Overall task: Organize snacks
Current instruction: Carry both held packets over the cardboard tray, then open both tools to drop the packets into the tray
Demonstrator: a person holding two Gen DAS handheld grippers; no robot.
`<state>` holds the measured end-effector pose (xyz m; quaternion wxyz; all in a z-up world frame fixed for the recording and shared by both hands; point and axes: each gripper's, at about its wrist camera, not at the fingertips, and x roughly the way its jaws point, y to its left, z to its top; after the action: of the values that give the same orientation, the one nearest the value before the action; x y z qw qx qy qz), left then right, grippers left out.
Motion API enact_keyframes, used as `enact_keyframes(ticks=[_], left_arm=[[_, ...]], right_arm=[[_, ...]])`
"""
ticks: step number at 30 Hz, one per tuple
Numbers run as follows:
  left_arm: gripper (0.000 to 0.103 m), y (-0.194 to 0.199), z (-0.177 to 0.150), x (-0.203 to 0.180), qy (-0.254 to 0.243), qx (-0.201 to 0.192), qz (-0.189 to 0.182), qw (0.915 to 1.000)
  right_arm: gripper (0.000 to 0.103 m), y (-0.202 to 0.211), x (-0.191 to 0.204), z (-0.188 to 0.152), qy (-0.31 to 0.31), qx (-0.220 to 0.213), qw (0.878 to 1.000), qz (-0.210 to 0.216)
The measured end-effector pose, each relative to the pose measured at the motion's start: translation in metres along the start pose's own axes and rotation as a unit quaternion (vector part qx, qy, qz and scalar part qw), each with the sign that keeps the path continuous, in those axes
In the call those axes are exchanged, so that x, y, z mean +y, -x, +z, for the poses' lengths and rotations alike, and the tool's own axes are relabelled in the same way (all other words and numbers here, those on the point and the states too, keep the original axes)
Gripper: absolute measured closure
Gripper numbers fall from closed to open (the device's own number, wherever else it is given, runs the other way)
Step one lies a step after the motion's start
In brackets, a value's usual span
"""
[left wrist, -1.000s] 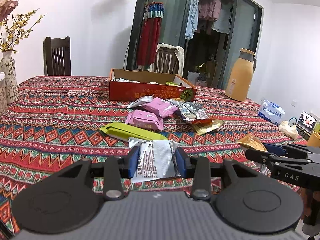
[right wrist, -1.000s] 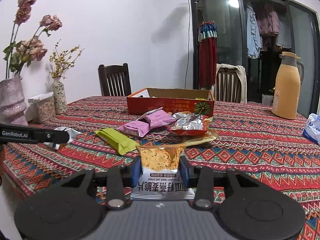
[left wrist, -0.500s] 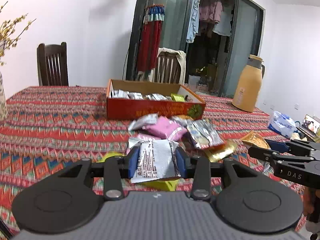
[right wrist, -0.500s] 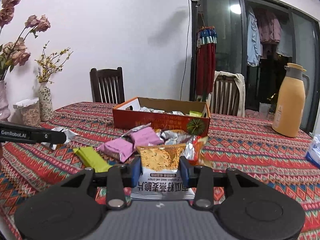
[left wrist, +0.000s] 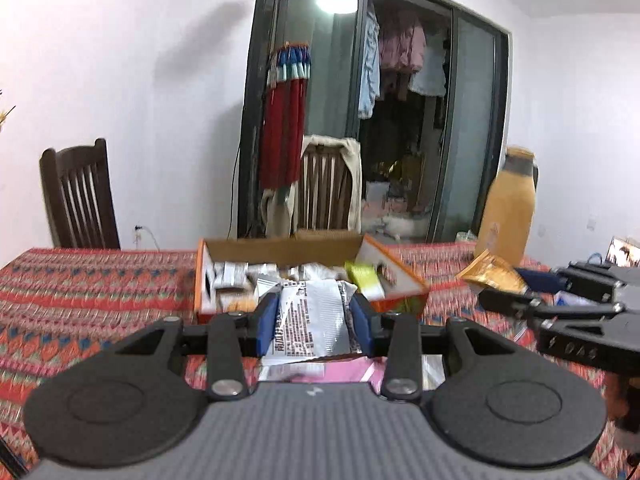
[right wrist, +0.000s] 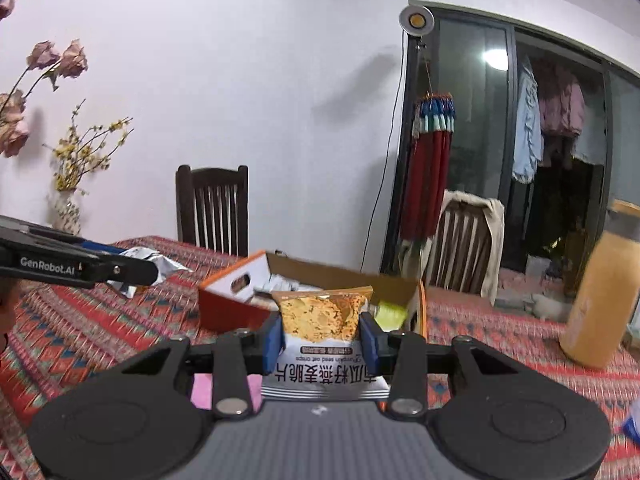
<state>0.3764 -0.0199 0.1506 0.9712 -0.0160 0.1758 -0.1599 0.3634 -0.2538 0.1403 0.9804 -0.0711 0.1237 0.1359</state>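
Note:
My left gripper [left wrist: 314, 320] is shut on a silver snack packet [left wrist: 310, 326] with black print, held just in front of the orange cardboard box [left wrist: 204, 280], which holds several packets. My right gripper [right wrist: 322, 338] is shut on a crisps packet [right wrist: 322, 318], orange on top and white below, held near the box [right wrist: 224, 308]. The right gripper with its orange packet [left wrist: 492, 278] shows at the right of the left wrist view. The left gripper with its silver packet [right wrist: 154, 262] shows at the left of the right wrist view. Pink packets [left wrist: 332, 372] lie below the left gripper.
The table has a red patterned cloth [left wrist: 80, 292]. An orange-tan thermos jug [right wrist: 596, 292] stands at the right. Dark wooden chairs [right wrist: 212, 208] stand behind the table. A vase with yellow flowers [right wrist: 68, 212] stands at the far left.
Both grippers have moved forward and up toward the box with their packets still held. The loose packets on the cloth have passed below the views. The box now looks much closer.

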Motion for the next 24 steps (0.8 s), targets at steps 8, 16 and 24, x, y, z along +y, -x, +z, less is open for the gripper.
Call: enact_keyframes(ticks=[8,16,24], left_arm=[[0.062,-0.067,0.039,0.015,-0.009,-0.029,0.003,0.9995],[0.062,-0.165,0.065,0.040,0.030,-0.011,-0.004,0.9995],[0.062,-0.275,0.040,0.068,0.058,0.080,0.038,0.9943]], right_arm=[[0.064,-0.069,-0.023,0.037,-0.014,-0.017,1.000,0.006],[0.063,-0.154,-0.069,0.059,-0.135,-0.018,0.989,0.049],[0.063,-0.272,-0.085,0.036,-0.147,0.066,0.987,0.018]])
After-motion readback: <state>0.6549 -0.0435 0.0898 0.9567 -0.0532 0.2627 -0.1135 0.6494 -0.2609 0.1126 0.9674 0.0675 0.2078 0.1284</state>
